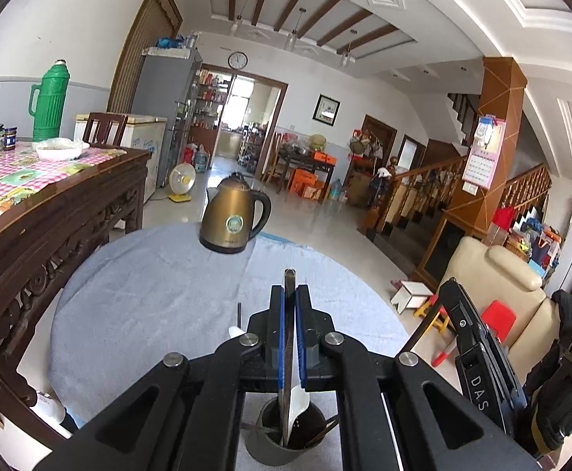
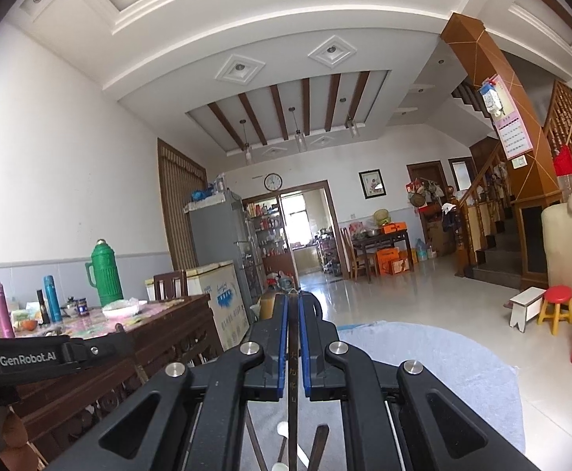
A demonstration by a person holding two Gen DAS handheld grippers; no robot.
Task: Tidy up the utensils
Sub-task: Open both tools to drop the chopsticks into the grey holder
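Holding a metal utensil (image 1: 289, 286) clamped upright in your left gripper (image 1: 289, 294) over the gray cup (image 1: 270, 447) on the round table (image 1: 148, 294), you risk tipping that cup. Your right gripper (image 2: 293, 302) pinches a dark chopstick (image 2: 293, 373); either could snag utensils already inside.

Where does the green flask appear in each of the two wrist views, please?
Left wrist view: the green flask stands upper left, on the checked tablecloth.
Right wrist view: it stands at left, at mid height, on the same table.
Shared landmark: the wall clock.
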